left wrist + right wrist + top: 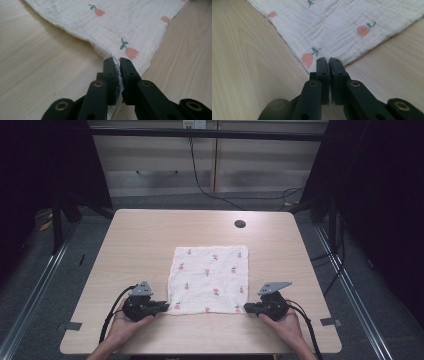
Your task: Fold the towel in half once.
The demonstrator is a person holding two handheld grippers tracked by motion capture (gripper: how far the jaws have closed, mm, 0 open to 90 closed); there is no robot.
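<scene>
Now the left gripper [164, 306] sits at about 7 o'clock on the worktop [135, 235], held in the person's left hand [124, 325]. Its two black fingers [110, 68] are pressed together, pinching the near left corner of the cloth [209, 279]. Up close in the left gripper view, that corner of the cloth [112, 25] and a little white tag [117, 66] are squeezed between them.

The cloth lies flat in the middle of the worktop. It is white with small pink flowers [215, 291] on it.

At about 5 o'clock is the right gripper [248, 308], held in the right hand [286, 326]. Its fingers [322, 67] are pressed together too. They are pinching the near right corner of the cloth [342, 27], with only a thin edge tucked between them.

Far off at 1 o'clock there is a small dark round hole [240, 224] in the worktop.
</scene>
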